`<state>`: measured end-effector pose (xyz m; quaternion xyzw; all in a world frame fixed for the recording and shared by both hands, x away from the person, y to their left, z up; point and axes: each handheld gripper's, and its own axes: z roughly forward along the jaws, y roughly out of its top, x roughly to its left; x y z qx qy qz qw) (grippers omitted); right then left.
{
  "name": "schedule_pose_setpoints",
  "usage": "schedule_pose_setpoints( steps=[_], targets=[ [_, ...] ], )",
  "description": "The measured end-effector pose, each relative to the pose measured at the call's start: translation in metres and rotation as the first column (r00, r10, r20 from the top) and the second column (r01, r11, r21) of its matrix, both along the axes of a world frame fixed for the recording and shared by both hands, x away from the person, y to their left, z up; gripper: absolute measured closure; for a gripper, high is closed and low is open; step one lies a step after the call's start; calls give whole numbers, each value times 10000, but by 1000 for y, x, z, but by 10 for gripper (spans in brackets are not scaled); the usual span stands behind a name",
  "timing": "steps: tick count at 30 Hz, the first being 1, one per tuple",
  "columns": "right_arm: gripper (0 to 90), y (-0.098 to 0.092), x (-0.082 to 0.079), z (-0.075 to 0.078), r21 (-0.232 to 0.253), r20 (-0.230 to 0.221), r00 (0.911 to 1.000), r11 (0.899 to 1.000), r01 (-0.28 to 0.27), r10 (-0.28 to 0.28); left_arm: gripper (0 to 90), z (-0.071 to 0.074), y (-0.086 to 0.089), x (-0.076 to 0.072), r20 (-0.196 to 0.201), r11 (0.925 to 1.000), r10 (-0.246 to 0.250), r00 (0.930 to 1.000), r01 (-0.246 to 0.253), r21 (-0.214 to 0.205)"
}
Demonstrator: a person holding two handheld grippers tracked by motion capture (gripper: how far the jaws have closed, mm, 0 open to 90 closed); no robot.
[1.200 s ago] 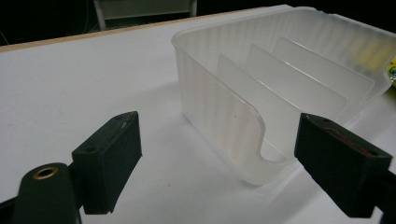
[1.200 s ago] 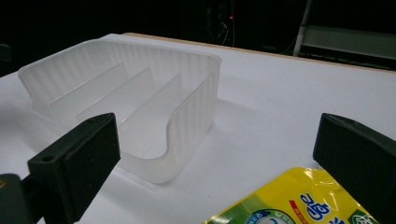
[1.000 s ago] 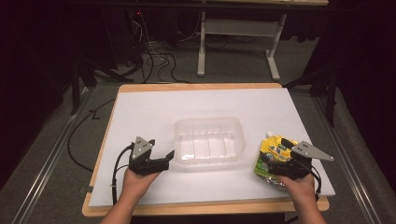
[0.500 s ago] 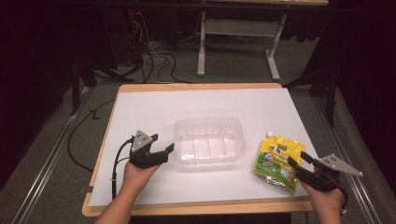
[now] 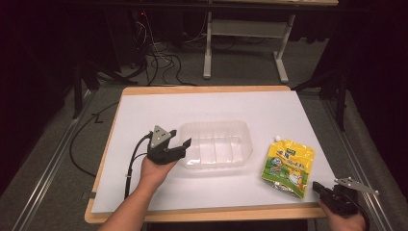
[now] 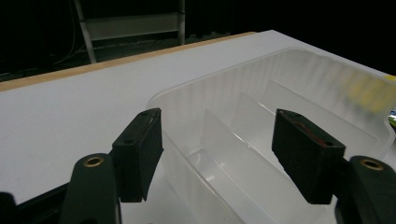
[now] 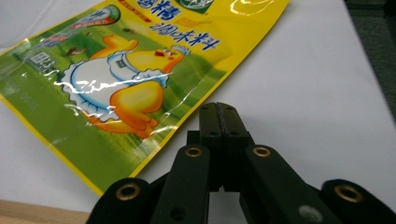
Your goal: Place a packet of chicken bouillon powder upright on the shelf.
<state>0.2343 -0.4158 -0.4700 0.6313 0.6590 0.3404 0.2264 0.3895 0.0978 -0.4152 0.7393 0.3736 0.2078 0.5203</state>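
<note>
Left tool (image 5: 184, 147) at tub (image 5: 216, 144), near-left corner; jaws apart, just been closing, straddling tub's end wall: one pad (image 6: 139, 151) outside over worktop (image 5: 216, 103), other pad (image 6: 306, 158) inside over tub floor. Pads not pressing wall yet, gaps both sides in left gripper view, so nothing gripped. Tool held in left hand (image 5: 155, 171), roughly level, pointing right twd tub, grey plate on top, cable trailing back along forearm.

Tub: clear plastic, ribbed walls, low dividers across floor, sitting flat mid-worktop, just right of left tool. Faint yellow blur seen thru far wall in left gripper view.

Right tool (image 5: 318, 186) at near-right corner of worktop, by wooden edge; jaws just been closing, now clenched flat together w/ nothing between. Tips (image 7: 218, 122) just off pouch's edge in right gripper view; touching or not, can't tell. Right hand (image 5: 344, 219) low at frame bottom in high view, grey plate sticking out to right.

Pouch (image 5: 288, 167): yellow-green, cartoon duck print, spout at far corner, lying flat on worktop just ahead-left of right tool, free of it. Sits right of tub, small gap between, well apart from left tool.

Worktop: white sheet on wooden board.
</note>
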Motion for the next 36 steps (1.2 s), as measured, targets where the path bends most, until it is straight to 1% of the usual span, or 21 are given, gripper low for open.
schedule_pose_setpoints(
  steps=[2, 8, 9, 11, 14, 15, 16, 20, 21, 22, 23, 26, 27, 28, 29, 30, 31, 32, 33, 35, 36],
  targets=[
    [900, 4, 3, -4, 125, -273, 9995, 9998, -176, 179, 342, 0, -1, 0, -84, 10000, -37, 10000, 37, -45],
    [900, 12, 7, -5, 164, -246, 9986, 9988, -457, 461, 340, -1, 2, 0, -125, 9999, -32, 9999, 31, -117],
    [900, 13, 8, -5, 385, -281, 9979, 9976, -578, 589, 340, -1, 4, 0, -135, 10000, -13, 9999, 11, -90],
    [900, 14, 9, -5, 426, -298, 9976, 9972, -607, 620, 340, -1, 5, 0, -136, 10000, 9, 9999, -11, -96],
    [900, 21, 12, -5, 394, -373, 9944, 9945, -971, 985, 341, 0, 8, -2, -149, 9999, 45, 9999, -47, -158],
    [900, 21, 12, -5, 394, -373, 9944, 9945, -971, 985, 341, 0, 9, -2, -151, 9998, 70, 9999, -73, -171],
    [900, 26, 14, -5, 355, -392, 9915, 9918, -1225, 1238, 341, 0, 10, -2, -209, 9998, 86, 9997, -90, -201],
    [900, 38, 17, -5, 236, -354, 9843, 9847, -1724, 1732, 341, -1, 9, -2, -217, 10000, 60, 9997, -61, -63],
    [900, 41, 18, -5, 98, -370, 9820, 9827, -1849, 1852, 342, -2, 9, -2, -218, 10000, 36, 9998, -36, 4],
    [900, 41, 18, -5, 98, -370, 9820, 9827, -1849, 1852, 345, -2, 9, -2, -218, 10000, 36, 9998, -36, 4],
    [900, 44, 19, -2, -125, -282, 9819, 9822, -1874, 1870, 350, -2, 9, -2, -207, 10000, 29, 9998, -28, 48],
    [900, 43, 19, 2, -60, -24, 9834, 9834, -1816, 1815, 351, -3, 9, -3, -166, 9999, 10, 9999, -7, 129],
    [867, 41, 21, 6, -238, 261, 9861, 9863, -1634, 1640, 352, -3, 10, -4, -162, 9999, -4, 9999, 6, 136],
    [846, 41, 23, 7, -279, 393, 9860, 9866, -1607, 1617, 352, -3, 10, -4, -162, 9999, -4, 9999, 6, 136],
    [812, 40, 25, 8, -200, 488, 9882, 9893, -1443, 1451, 352, -4, 13, -6, -179, 9999, -22, 9998, 25, 169],
    [812, 40, 25, 8, -200, 488, 9882, 9893, -1443, 1451, 352, -4, 13, -6, -179, 9999, -22, 9998, 25, 169],
    [737, 36, 31, 10, -127, 783, 9895, 9926, -1211, 1217, 352, -6, 17, -8, -205, 9998, 31, 9998, -27, 217],
    [692, 34, 34, 11, -21, 900, 9903, 9943, -1066, 1063, 352, -6, 17, -8, -205, 9998, 31, 9998, -27, 217],
    [654, 32, 38, 11, 19, 1061, 9897, 9953, -970, 963, 352, -7, 21, -10, -231, 9997, 60, 9997, -55, 229],
    [596, 26, 46, 12, 375, 1193, 9914, 9976, -579, 530, 348, -8, 32, -17, -304, 9996, 171, 9994, -164, 228],
    [571, 23, 51, 13, 510, 1353, 9899, 9975, -498, 425, 346, -9, 36, -19, -348, 9996, 203, 9992, -196, 211]
  ],
)
